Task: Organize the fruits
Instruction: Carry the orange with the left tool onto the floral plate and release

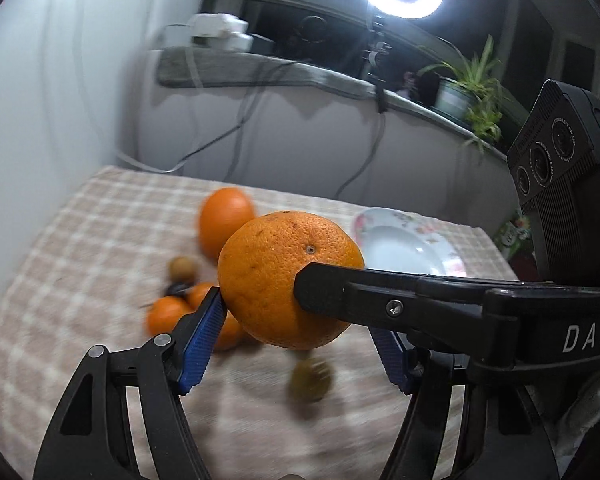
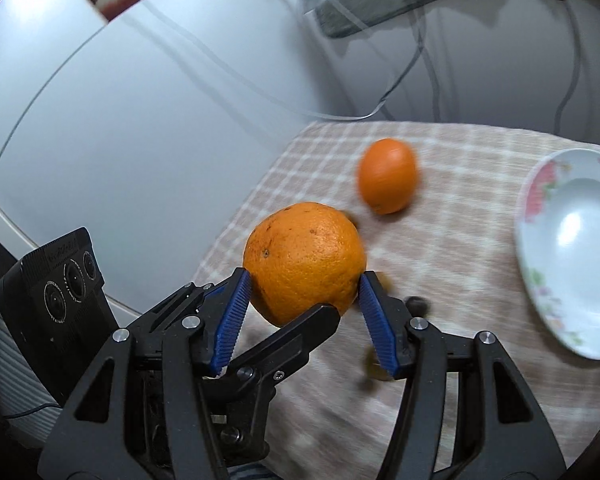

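Item — large orange (image 2: 304, 260), centre frame: I hold it clamped between right gripper (image 2: 305, 300) and left gripper (image 1: 296, 300) — clear of table (image 2: 440, 240), plate-bound (image 2: 540, 272), I judge.

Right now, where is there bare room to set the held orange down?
The white floral plate is bare inside. Open checked tablecloth lies between the plate and the lone orange. It is crowded at the cluster of small oranges and brown fruits beneath the held orange.
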Motion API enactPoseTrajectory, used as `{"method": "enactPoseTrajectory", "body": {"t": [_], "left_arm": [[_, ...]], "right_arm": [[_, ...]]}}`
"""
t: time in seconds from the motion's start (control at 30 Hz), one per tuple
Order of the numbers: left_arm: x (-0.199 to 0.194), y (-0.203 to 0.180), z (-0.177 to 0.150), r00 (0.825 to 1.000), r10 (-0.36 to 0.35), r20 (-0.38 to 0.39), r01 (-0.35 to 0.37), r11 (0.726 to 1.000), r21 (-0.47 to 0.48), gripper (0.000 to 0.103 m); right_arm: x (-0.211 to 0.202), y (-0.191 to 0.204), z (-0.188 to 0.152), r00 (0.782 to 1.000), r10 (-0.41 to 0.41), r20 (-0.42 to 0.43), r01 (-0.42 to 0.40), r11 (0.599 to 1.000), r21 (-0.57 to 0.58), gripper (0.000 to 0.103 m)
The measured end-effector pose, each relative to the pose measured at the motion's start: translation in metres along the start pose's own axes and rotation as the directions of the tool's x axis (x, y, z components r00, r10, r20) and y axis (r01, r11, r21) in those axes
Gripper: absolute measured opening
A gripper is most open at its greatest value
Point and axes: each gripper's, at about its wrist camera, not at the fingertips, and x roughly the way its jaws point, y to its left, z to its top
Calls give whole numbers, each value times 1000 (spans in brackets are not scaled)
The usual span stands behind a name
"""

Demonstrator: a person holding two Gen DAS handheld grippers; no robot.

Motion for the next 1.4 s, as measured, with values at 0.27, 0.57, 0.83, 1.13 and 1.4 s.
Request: {"method": "enactPoseTrajectory", "body": {"t": [0.27,0.57,0.83,1.13,1.4], "left_arm": [[32,-52,12,997,-80,-25,81,995,60,70],[73,-93,24,989,-131,-75,137,986,91,70],[117,-112,28,975,-162,-154,175,982,77,70],[150,-118,29,968,-130,-215,149,986,77,70],[157,-120,29,968,-107,-229,133,986,100,70]], "right_arm": [[-43,-53,0,996,-64,62,59,996,69,59],[-66,-103,7,987,-126,96,113,985,128,59],[-72,-148,12,983,-167,78,150,972,183,59],[-63,-177,17,982,-182,48,168,962,214,59],[-58,-182,18,981,-194,25,184,958,219,59]]}}
